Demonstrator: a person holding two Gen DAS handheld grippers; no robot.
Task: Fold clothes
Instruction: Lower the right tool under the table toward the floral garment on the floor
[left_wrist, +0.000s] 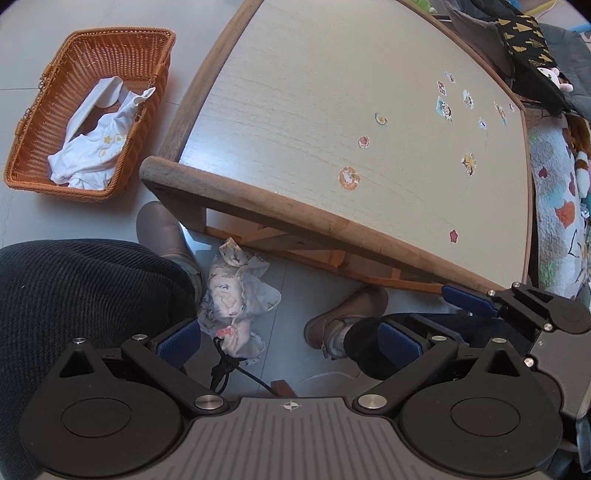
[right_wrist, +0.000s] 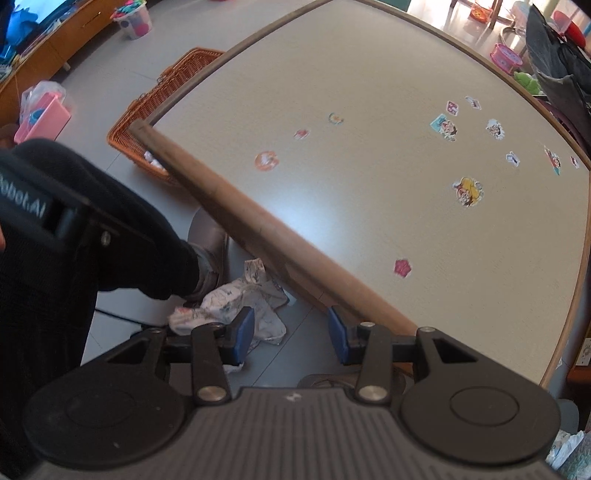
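Table (left_wrist: 332, 110): large, wood-rimmed, pale top carrying only stickers (left_wrist: 348, 178); no garment on it, so folding is not yet begun (judgement).

Wicker basket (left_wrist: 88, 122): on the floor off the table's far-left corner, holding a white garment (left_wrist: 92, 147), crumpled.

Person's legs in dark trousers and brown shoes (left_wrist: 343, 317), at the table's near edge, one foot partly under it.

Printed garment (left_wrist: 236, 295): crumpled on the floor just below the table's near edge, between the two feet. A black cord (left_wrist: 225, 365) lies against its near side.

Left gripper (left_wrist: 288, 339): jaws spread wide, nothing between them, pointing steeply down above the floor garment, not touching it.

Right gripper (right_wrist: 291, 336): jaws parted, empty; the left finger (right_wrist: 242, 334) overlaps the garment (right_wrist: 240, 302) in view (contact cannot be told), the right finger sits close by the table's wooden rim (right_wrist: 258, 229).

Risks:
- pinching the cord with the cloth and dragging it up
- right finger knocking the rim on the reach
- catching a single layer of the bunched cloth, so it lifts twisted and spreads badly on the table
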